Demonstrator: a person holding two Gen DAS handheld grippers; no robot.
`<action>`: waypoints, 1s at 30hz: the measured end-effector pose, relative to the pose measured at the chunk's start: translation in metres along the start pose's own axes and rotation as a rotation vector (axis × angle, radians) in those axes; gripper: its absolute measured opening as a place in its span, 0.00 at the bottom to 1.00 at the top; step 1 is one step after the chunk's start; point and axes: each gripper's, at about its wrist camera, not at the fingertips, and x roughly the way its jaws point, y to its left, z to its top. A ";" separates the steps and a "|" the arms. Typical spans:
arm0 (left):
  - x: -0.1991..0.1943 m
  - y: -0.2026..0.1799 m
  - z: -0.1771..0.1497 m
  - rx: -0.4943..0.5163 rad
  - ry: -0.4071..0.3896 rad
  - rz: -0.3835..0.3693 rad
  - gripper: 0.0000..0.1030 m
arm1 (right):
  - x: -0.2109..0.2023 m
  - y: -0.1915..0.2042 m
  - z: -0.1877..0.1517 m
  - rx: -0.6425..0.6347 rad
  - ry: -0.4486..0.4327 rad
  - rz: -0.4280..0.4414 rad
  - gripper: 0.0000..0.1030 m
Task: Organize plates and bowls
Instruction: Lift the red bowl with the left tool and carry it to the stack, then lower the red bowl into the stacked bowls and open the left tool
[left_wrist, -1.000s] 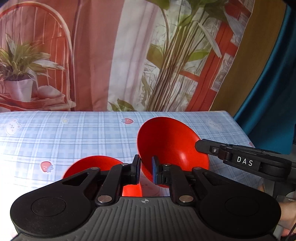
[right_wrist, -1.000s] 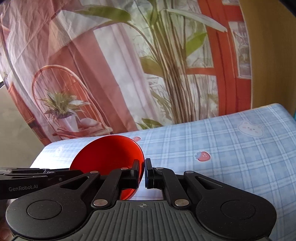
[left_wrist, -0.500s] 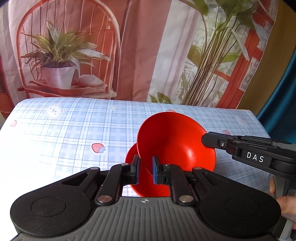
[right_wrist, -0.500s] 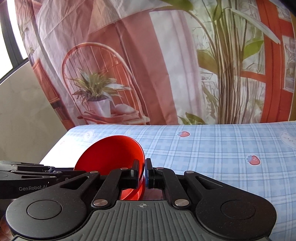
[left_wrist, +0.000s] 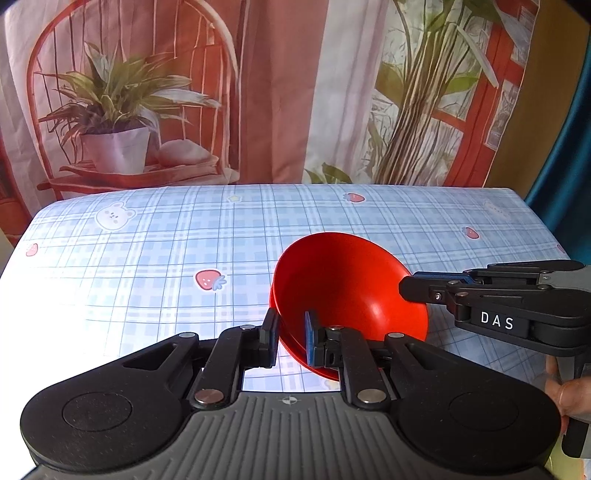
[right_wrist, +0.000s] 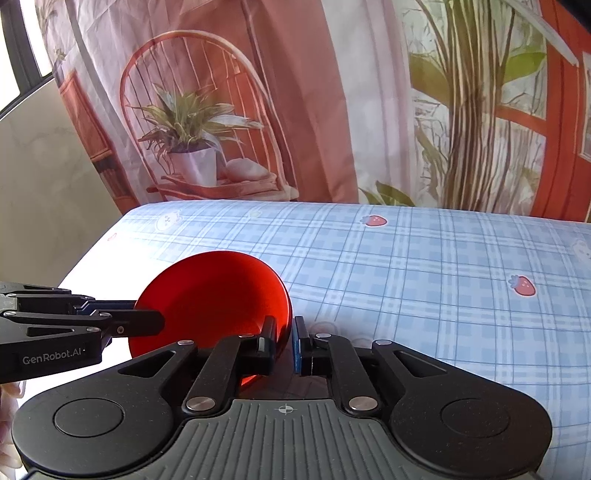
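The left gripper (left_wrist: 291, 338) pinches the glossy red plastic bowl's (left_wrist: 347, 288) near rim. The right gripper (right_wrist: 284, 345) clamps its opposite rim above the blue-checked desk (left_wrist: 147, 251).

You are in a home-like room that looks arranged for recording. The table (left_wrist: 147, 236) wears a light blue checked cloth printed with strawberries (left_wrist: 208, 279) and small bears (left_wrist: 114, 218), as in a family dining corner. Behind it hangs a printed curtain (right_wrist: 332, 110) showing a chair, a potted plant and a red window frame. Two red bowls (left_wrist: 343, 291) on the cloth fit a household setting. At the far left you see a plain wall (right_wrist: 44, 177) and a window edge (right_wrist: 22, 48).
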 end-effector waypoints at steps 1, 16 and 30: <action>0.000 0.000 0.000 0.001 0.000 0.004 0.15 | 0.000 0.000 0.000 0.001 0.002 -0.001 0.10; 0.015 0.032 -0.011 -0.224 0.050 -0.141 0.29 | 0.006 -0.008 -0.002 0.032 0.014 0.034 0.13; -0.020 0.021 -0.016 -0.187 0.036 -0.123 0.20 | -0.022 -0.002 0.000 0.037 0.017 0.092 0.10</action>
